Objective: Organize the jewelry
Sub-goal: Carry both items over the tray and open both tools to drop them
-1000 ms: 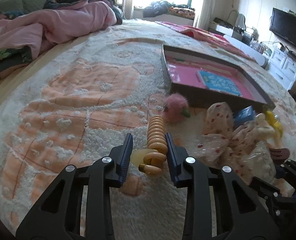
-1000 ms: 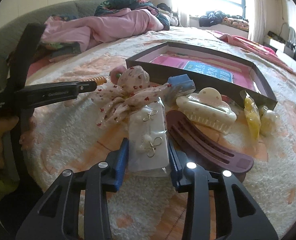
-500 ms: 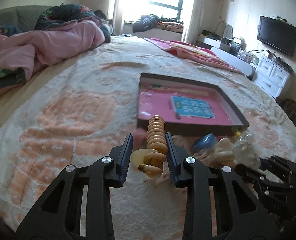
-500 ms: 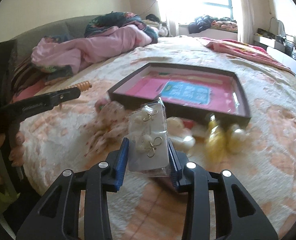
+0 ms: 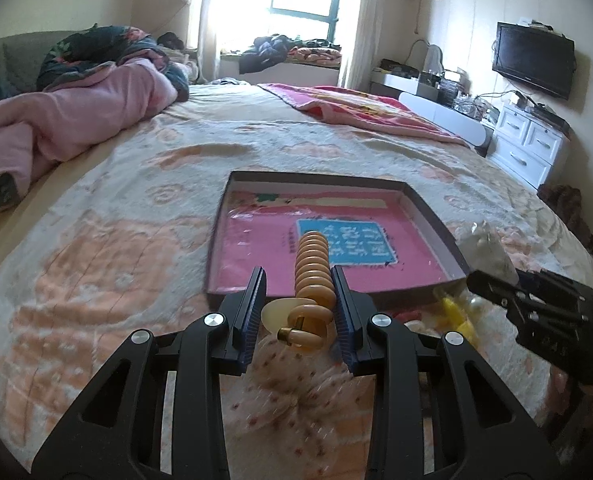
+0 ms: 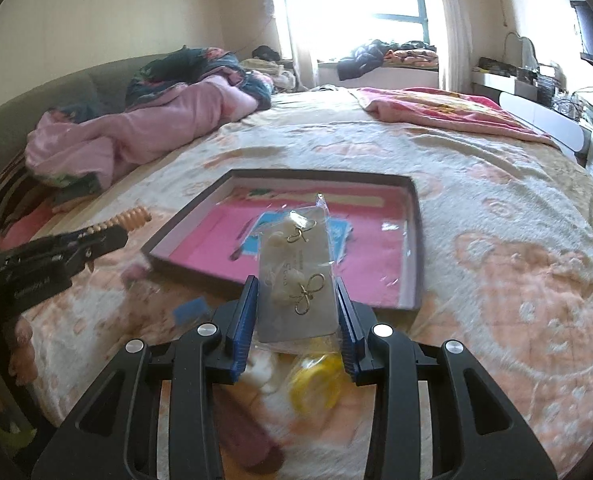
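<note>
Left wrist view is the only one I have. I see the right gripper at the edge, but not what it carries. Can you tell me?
Observer: The right gripper is shut on a clear earring packet, with gold bow-shaped earrings on a card inside.
Operator: Is the packet already over the box?
Observer: In the right wrist view it stands in front of the box, near its front edge; I cannot tell if it is above the inside.
Operator: What lies under that gripper?
Observer: A yellow item on the blanket, blurred, just below the packet.
Operator: And my coil hair tie?
Observer: From the right side the orange coil hair tie sticks out past the left gripper, left of the box.
</note>
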